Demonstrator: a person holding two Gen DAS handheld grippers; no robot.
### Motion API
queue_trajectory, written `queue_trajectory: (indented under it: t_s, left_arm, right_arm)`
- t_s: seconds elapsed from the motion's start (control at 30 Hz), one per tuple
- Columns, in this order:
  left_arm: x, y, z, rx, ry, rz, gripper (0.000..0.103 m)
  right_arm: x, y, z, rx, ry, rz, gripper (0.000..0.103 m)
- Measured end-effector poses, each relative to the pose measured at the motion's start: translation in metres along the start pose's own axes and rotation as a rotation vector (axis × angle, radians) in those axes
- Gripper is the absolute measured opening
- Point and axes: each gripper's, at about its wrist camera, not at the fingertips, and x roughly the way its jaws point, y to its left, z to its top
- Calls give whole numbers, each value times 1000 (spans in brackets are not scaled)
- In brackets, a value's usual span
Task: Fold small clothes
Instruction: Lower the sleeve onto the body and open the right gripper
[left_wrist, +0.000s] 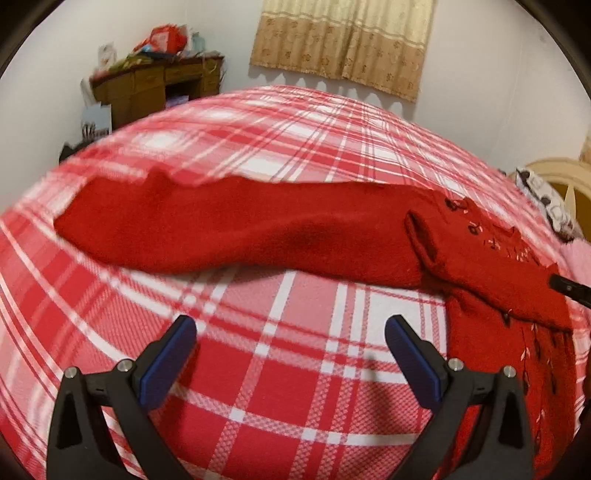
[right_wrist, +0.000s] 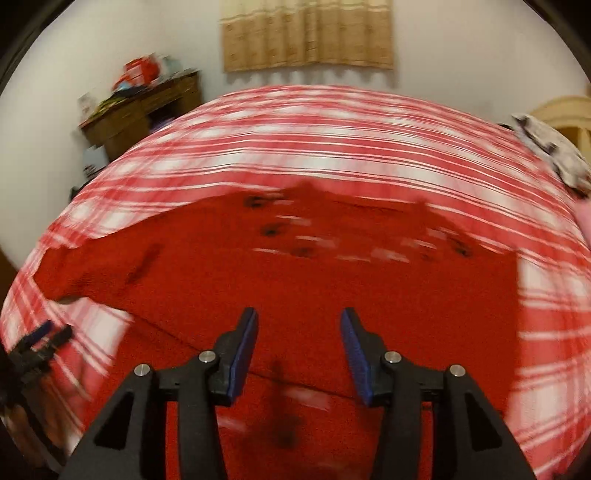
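Sweater (left_wrist: 258, 229) folding looks maybe halfway, going by how things lie: the red knit is spread on the bed (left_wrist: 295, 369), and in the left wrist view one sleeve is stretched out long to the side while another flap near the right edge is already turned over the body, so I'd guess one fold is in and the long sleeve plus the final fold-up are left. Left hand-held gripper (left_wrist: 291, 328) hangs over bare plaid with its jaws wide and nothing between them, sleeve just ahead of it. Right hand-held gripper (right_wrist: 299, 321) sits over the sweater body with its jaws partly apart, nothing pinched that I can see, though that view is pretty smeared with blur. Material wise, the sweater is a fuzzy, thick red knit with little dark flower-ish embroidery and pale stitched bits, soft and floppy, edges a bit wavy. Bed cover is a red, pink and white plaid with a fleecy look. Gripper fingers are black plastic with blue ribbed pads (right_wrist: 242, 354), should grab knit fine.
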Motion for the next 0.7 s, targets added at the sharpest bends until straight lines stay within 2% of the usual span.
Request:
queue_trajectory:
  t_s: [0.07,0.13,0.17,0.23,0.33,0.4,0.47,0.5,0.53,0.6,0.7]
  left_arm:
    - [-3,-10,7,35,-12,16,103]
    - [-4,-24,17,71,-14,1,103]
    - [-3,-32,20,91,-13,-6,103]
    - [1,-47,25,140,-22,6,103]
    - [10,-66,29,215,-28,52,103]
    - [13,-72,29,234,-25,63,103]
    - [16,-77,30,233,-25,63,103]
    - [18,-79,30,234,-20,61,103]
    - [21,-83,29,237,-11,64,103]
    - [25,-89,29,248,-4,74,103]
    - [27,-98,32,268,-18,96,103]
  right_arm:
    - [0,-39,-4,70,9,-29,48]
    - [1,-82,-14,151,30,-49,48]
    - [5,-91,-18,164,56,-53,48]
    - [13,-122,-33,213,119,-114,48]
    - [3,-161,-51,348,87,-98,54]
    - [-15,-164,-50,351,12,-126,55]
    - [-26,-154,-43,318,-47,-79,55]
    - [-29,-144,-36,292,-65,-29,55]
    - [-28,-132,-29,256,-66,33,55]
    - [-21,-109,-20,184,-49,103,55]
    - [2,-103,-21,158,17,102,55]
